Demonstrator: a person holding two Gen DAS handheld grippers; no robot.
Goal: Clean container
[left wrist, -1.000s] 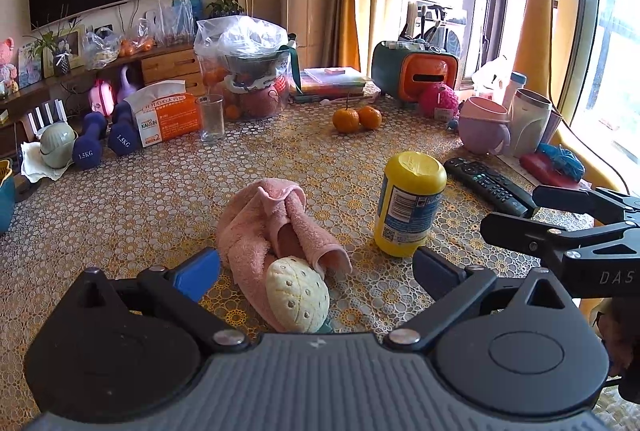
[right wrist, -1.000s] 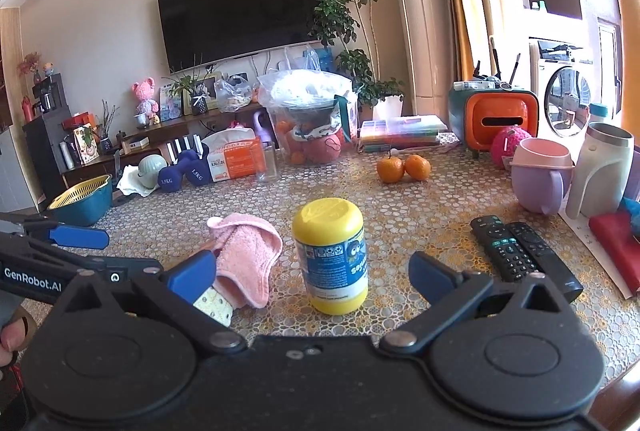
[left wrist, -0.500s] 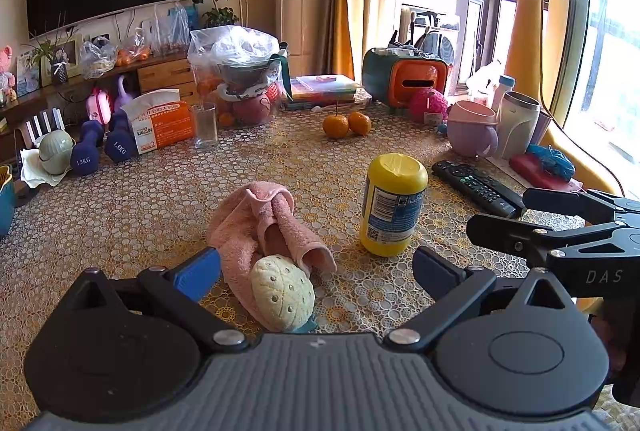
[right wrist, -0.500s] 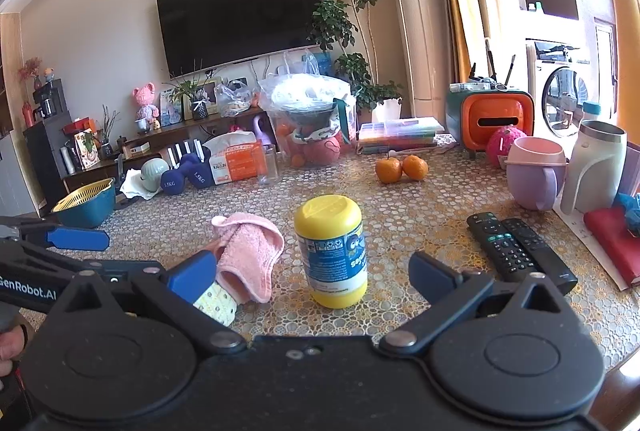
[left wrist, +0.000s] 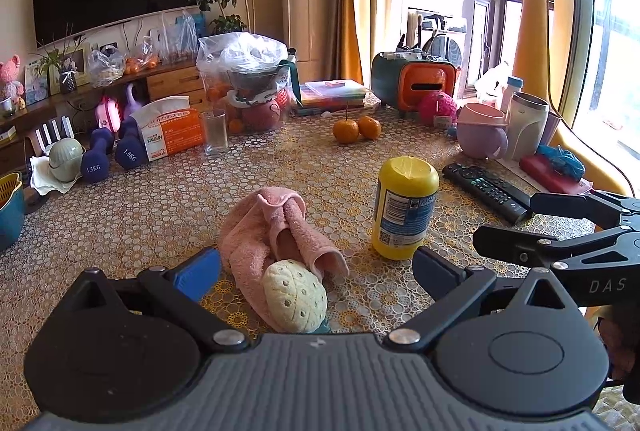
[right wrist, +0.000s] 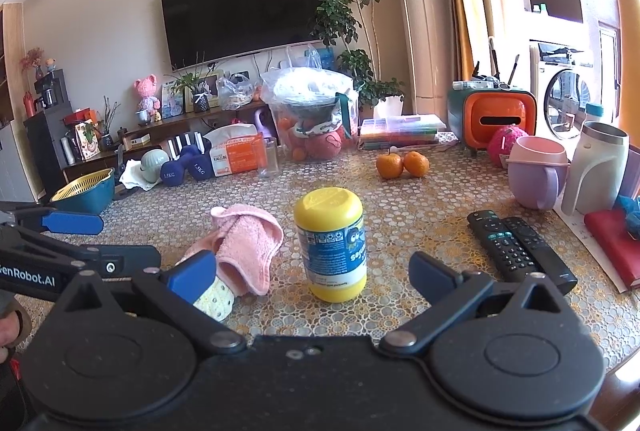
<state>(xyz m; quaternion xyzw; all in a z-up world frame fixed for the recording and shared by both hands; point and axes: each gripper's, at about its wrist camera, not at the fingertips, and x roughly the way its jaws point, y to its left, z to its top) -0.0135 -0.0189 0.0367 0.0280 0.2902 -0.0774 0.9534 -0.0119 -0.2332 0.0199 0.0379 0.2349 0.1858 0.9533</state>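
While both hand-held grippers point(left wrist: 316, 273) point(right wrist: 312, 273) gape wide, bare table point(left wrist: 340, 167) rings the yellow container point(right wrist: 330, 245).

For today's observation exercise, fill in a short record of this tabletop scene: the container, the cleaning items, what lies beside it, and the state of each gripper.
container: yellow container, upright on the patterned table, lid on
cloth: pink towel, crumpled, lying to the container's left
scrubber: pale round sponge, resting against the towel's near edge
right of container: two black remotes, side by side
left gripper: open, empty, facing towel and sponge
right gripper: open, empty, facing the container
contact: neither gripper touches anything
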